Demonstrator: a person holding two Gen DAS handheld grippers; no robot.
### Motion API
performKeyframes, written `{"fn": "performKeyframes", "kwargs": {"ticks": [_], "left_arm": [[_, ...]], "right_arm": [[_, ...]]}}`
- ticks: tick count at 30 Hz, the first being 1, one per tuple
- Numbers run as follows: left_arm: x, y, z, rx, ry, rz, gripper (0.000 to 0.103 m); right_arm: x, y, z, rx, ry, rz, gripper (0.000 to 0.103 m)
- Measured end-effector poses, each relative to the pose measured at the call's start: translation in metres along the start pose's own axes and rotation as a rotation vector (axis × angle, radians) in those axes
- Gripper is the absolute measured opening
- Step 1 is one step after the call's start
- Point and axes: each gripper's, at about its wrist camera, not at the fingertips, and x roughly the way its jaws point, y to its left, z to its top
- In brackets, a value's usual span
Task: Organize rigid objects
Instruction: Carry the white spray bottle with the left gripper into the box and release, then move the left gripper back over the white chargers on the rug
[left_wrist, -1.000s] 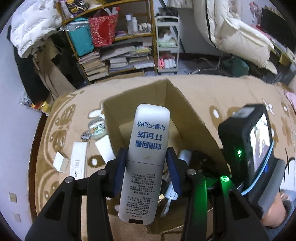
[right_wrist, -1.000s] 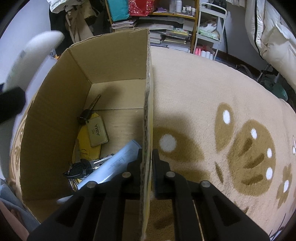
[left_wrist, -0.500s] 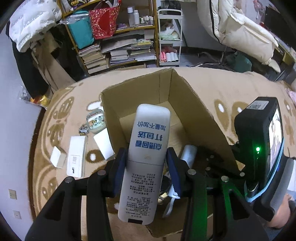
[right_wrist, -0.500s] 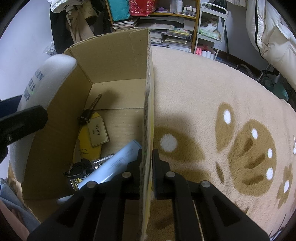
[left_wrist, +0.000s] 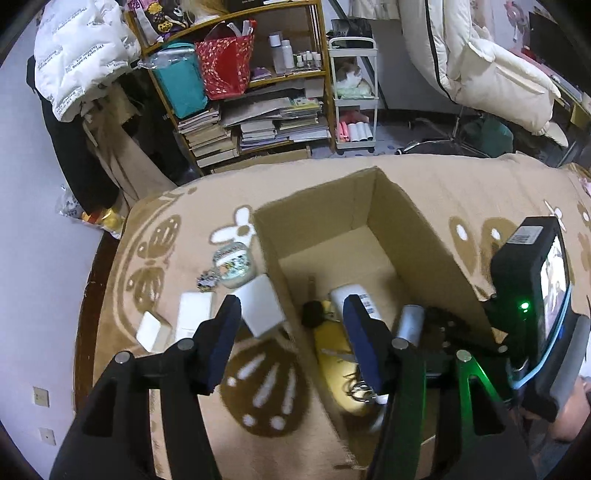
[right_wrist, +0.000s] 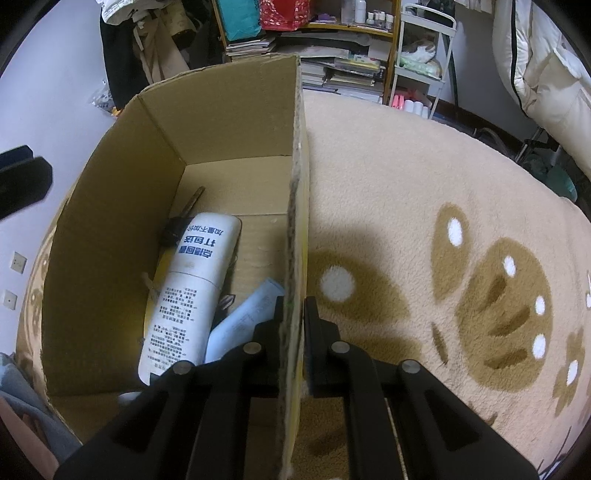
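Half a second ago our left tool (left_wrist: 291, 332) was clamped on the white bottle (right_wrist: 192, 291); now its blue-padded fingers (left_wrist: 225, 336) stand wide apart with nothing between them, and the bottle lies inside the cardboard box (left_wrist: 321, 218); from the left wrist we see the box open on the beige patterned blanket (left_wrist: 207, 195), the bottle's end showing just behind our right-hand finger, a yellow pouch (left_wrist: 336, 354) beside it on the box floor, and a pale blue tube (left_wrist: 412, 325) nearer the right wall; outside the box, to its left, rest a small white box (left_wrist: 260, 310), a long white case (left_wrist: 192, 314), a smaller white case (left_wrist: 151, 330) and a round tin (left_wrist: 234, 264); our right tool (left_wrist: 532, 295) appears at the box's right wall; from the right wrist, our right tool (right_wrist: 293, 332) is pinched together on that wall (right_wrist: 297, 206), one finger inside and one outside; the bottle lies lengthwise on the box floor, label up, with the tube just beside it and a dark key (right_wrist: 181, 221) near its far end.
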Motion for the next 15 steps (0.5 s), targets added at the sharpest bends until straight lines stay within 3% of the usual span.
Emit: {"fn": "performKeyframes", "kwargs": {"ticks": [1, 3, 9, 15], "left_arm": [[0.000, 0.006, 0.000, -0.008, -0.004, -0.001, 0.064], [0.000, 0.017, 0.001, -0.028, -0.009, -0.001, 0.086], [0.006, 0.046, 0.000, -0.073, -0.038, 0.049, 0.096], [0.030, 0.076, -0.005, -0.110, -0.018, 0.093, 0.097]], "right_arm": [[0.000, 0.000, 0.000, -0.001, 0.000, -0.001, 0.009], [0.000, -0.001, 0.000, 0.000, 0.000, 0.001, 0.009], [0.000, -0.001, 0.000, 0.000, 0.001, 0.003, 0.009], [0.000, -0.001, 0.000, 0.000, 0.001, 0.003, 0.009]]}}
